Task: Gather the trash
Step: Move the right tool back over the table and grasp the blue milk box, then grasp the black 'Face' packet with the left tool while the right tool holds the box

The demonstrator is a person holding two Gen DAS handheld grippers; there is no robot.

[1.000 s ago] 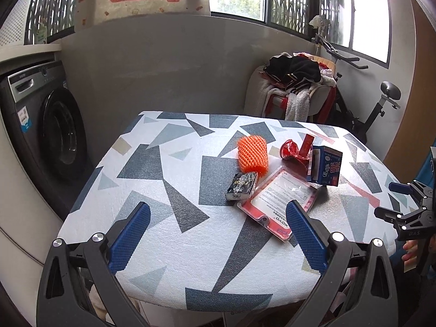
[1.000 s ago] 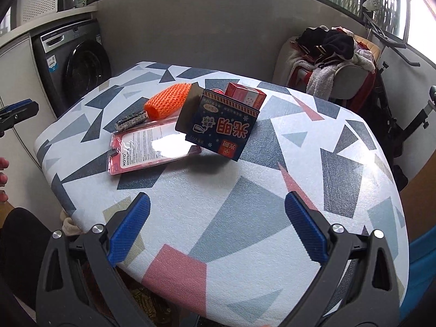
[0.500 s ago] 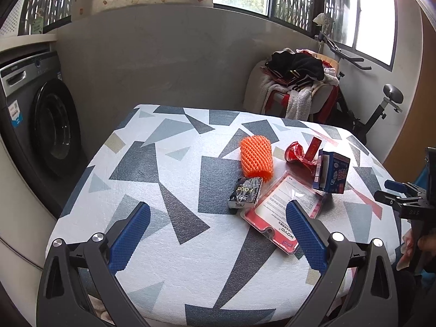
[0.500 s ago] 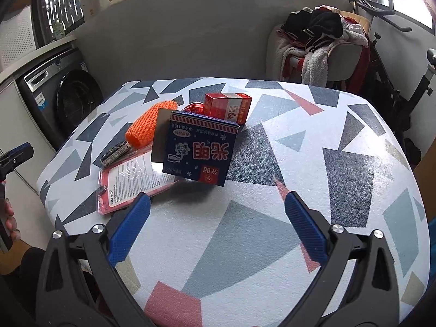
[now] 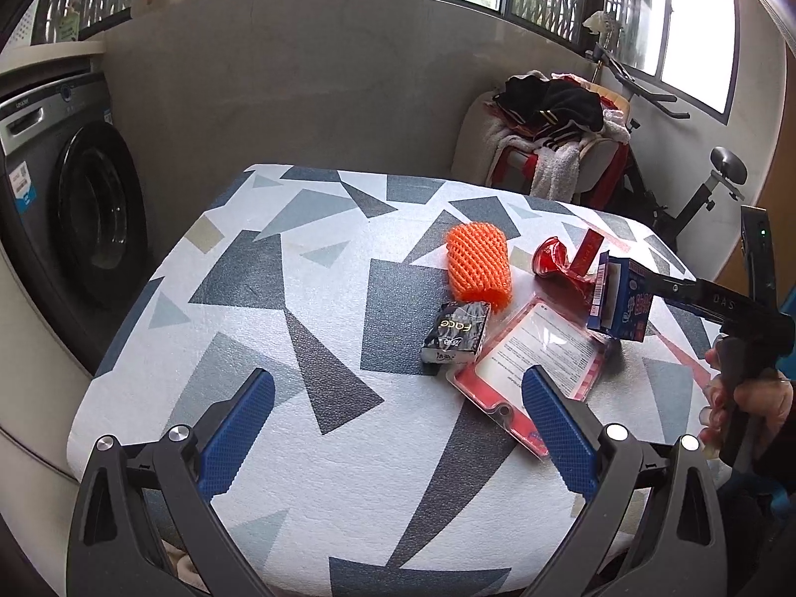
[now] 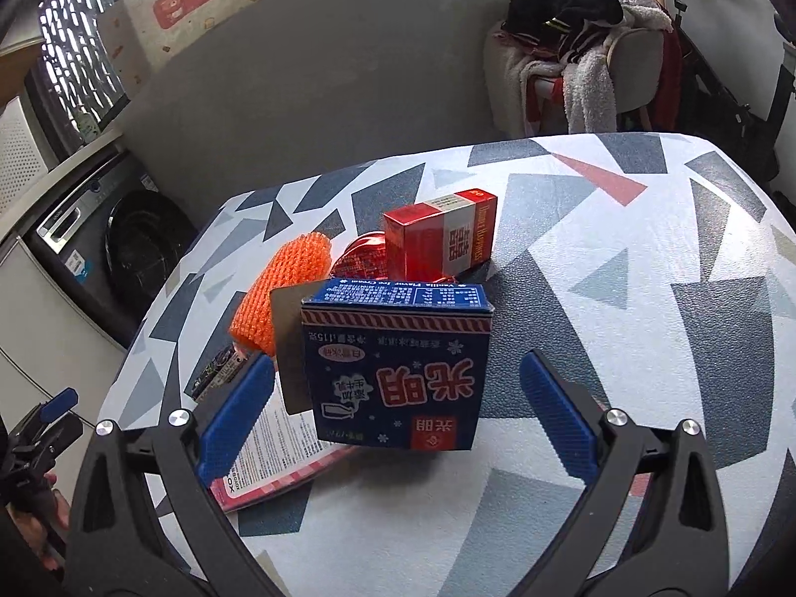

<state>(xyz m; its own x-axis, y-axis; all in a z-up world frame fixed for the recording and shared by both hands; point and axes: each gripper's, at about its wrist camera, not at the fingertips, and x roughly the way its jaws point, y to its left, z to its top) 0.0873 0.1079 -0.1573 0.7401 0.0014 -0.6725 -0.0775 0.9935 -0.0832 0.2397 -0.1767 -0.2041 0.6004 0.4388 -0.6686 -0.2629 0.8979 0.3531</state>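
Trash lies clustered on a table (image 5: 298, 328) covered in a geometric print. The items are an orange foam net (image 5: 477, 268), a black packet (image 5: 455, 331), a red-edged blister pack (image 5: 537, 373), a crumpled red wrapper (image 5: 557, 261) and a blue carton (image 5: 622, 301). My left gripper (image 5: 398, 423) hangs open over the near table edge, short of the packet. In the right wrist view the blue carton (image 6: 398, 373) stands upright between the spread fingers of my open right gripper (image 6: 398, 415), untouched. A red box (image 6: 443, 244) stands behind it.
A washing machine (image 5: 64, 199) stands left of the table. A chair piled with clothes (image 5: 552, 114) and an exercise bike (image 5: 696, 189) are behind it. A hand (image 5: 741, 398) holds the right gripper's handle at the table's right edge.
The right gripper has moved in on the blue carton, which now sits between its fingers. The left gripper has edged forward and slightly right over the table.
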